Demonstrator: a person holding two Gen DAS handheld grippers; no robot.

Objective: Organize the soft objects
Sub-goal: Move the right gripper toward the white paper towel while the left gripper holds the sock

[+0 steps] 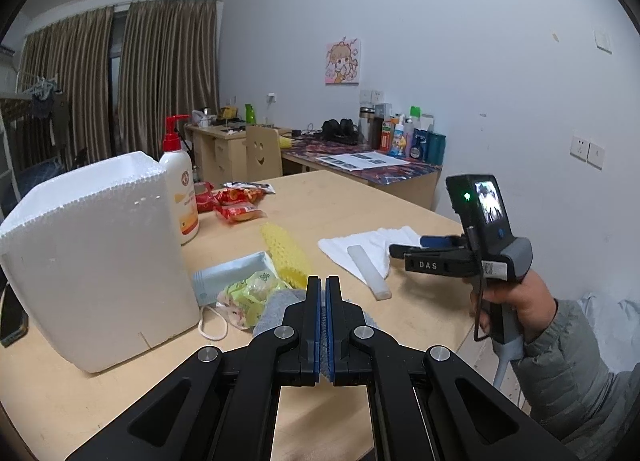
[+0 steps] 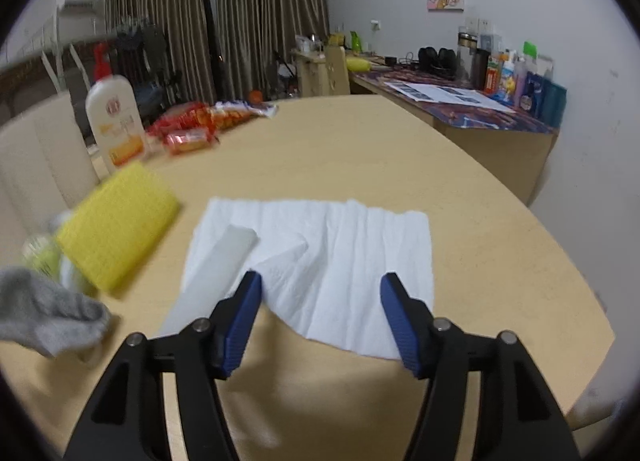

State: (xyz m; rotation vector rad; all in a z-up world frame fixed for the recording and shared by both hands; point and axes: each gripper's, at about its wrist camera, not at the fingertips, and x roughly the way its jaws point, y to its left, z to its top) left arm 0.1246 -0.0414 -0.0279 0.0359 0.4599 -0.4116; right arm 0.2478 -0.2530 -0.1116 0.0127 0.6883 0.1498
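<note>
The left gripper [image 1: 323,285] pinches the grey sock [image 1: 276,311] beside the foam box [image 1: 92,261] – likely its bin – while the right gripper [image 2: 320,289] hovers wide over the white cloth [image 2: 340,253].

A grey knitted cloth [image 1: 280,307] is seen bunched at the near edge of the counter [image 1: 360,197], w/ its folds partly hidden. A yellow mesh sponge [image 2: 118,225] is laid flat just beyond it, slightly blurred in the right wrist view. A white tissue sheet [image 2: 340,257] is spread open, creased, near the counter's middle; a pale foam strip [image 2: 224,257] is laid lengthwise across its left part. A light-blue face mask [image 1: 224,277] is laid against the white foam box [image 1: 92,261], its ear loop [image 1: 212,325] trailing toward the edge.
</note>
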